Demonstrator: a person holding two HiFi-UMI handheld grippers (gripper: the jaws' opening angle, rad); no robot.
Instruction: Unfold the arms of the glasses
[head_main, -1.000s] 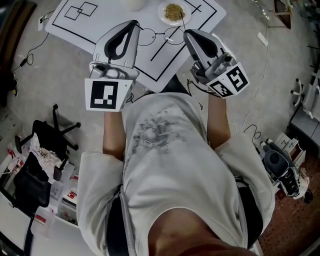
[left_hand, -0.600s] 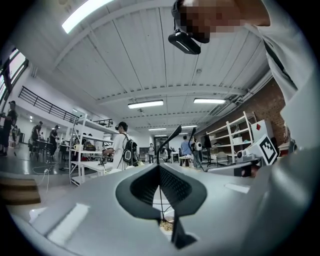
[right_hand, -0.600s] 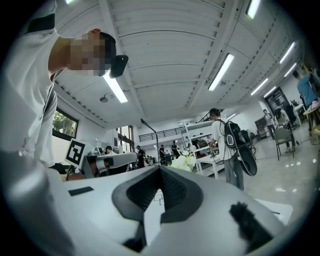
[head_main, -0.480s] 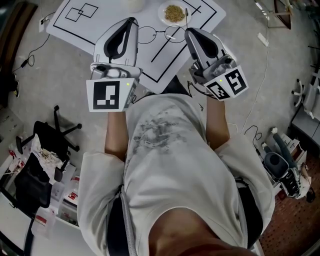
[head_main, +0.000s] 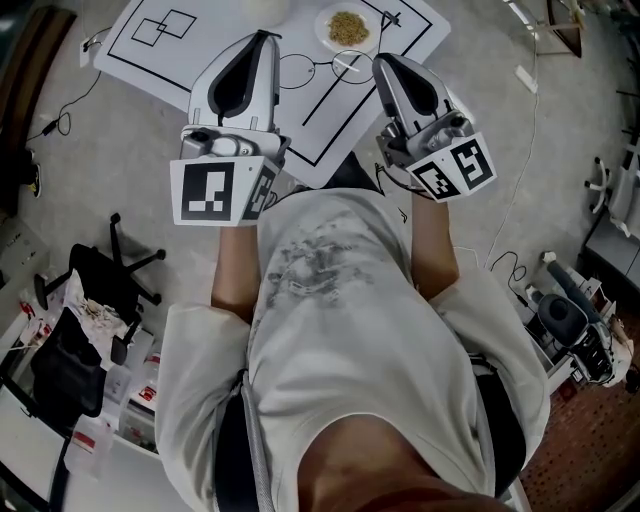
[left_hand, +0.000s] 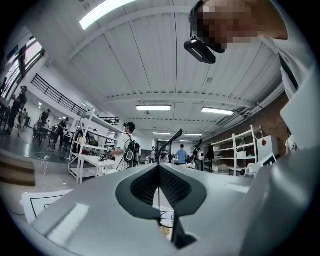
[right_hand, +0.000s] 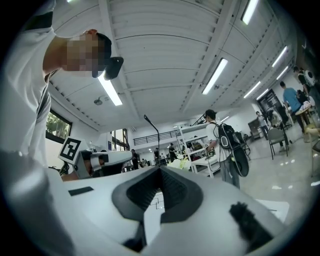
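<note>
Glasses (head_main: 318, 66) aloft: my left gripper (head_main: 265, 40) and right gripper (head_main: 382, 61) each clench a thin arm; both arms look nearly opened, I judge, with little left to do.

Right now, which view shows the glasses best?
The head view: both round lenses of the glasses show between the left gripper and right gripper. Each gripper view shows only a thin dark arm rising past its shut jaws.
</note>
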